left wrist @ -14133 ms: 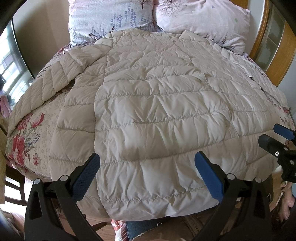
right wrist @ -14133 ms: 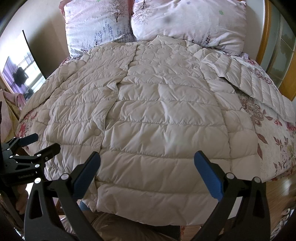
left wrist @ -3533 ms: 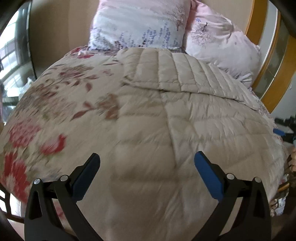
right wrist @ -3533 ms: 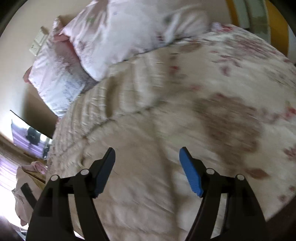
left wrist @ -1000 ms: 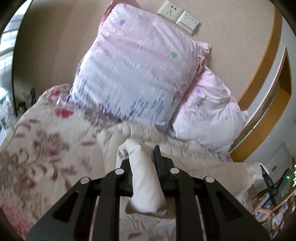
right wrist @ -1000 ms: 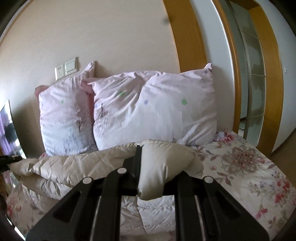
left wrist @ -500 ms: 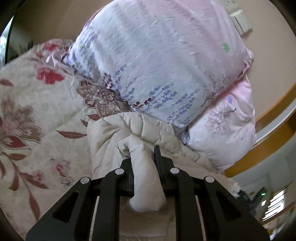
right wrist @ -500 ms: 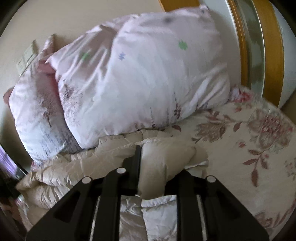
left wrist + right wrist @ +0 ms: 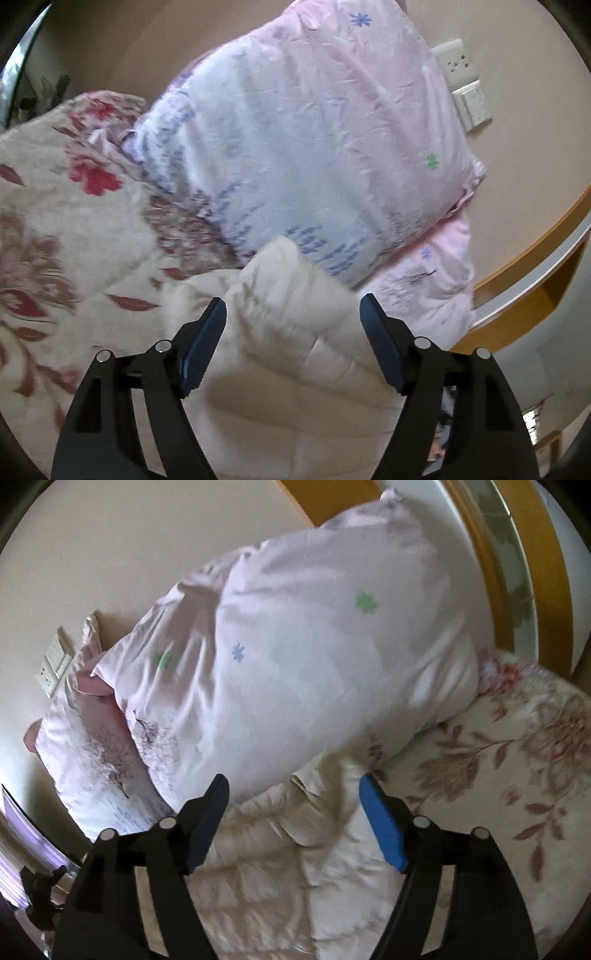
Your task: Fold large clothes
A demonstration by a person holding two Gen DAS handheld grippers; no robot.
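The cream quilted down coat (image 9: 295, 332) lies folded on the bed, its edge against the pillows. My left gripper (image 9: 293, 314) is open, its blue pads either side of a puffed corner of the coat, not gripping it. In the right wrist view the coat (image 9: 295, 842) lies below the right gripper (image 9: 293, 790), which is open over its other corner near the pillow.
Two pink and white pillows (image 9: 303, 147) (image 9: 314, 664) lean against the beige wall right ahead. The floral bedspread (image 9: 55, 240) (image 9: 517, 757) lies to either side. A wooden frame (image 9: 476, 528) and wall sockets (image 9: 465, 85) stand behind.
Both grippers were shut on the coat's corners half a second ago. Now both have opened and let the coat drop onto the bed by the pillows.
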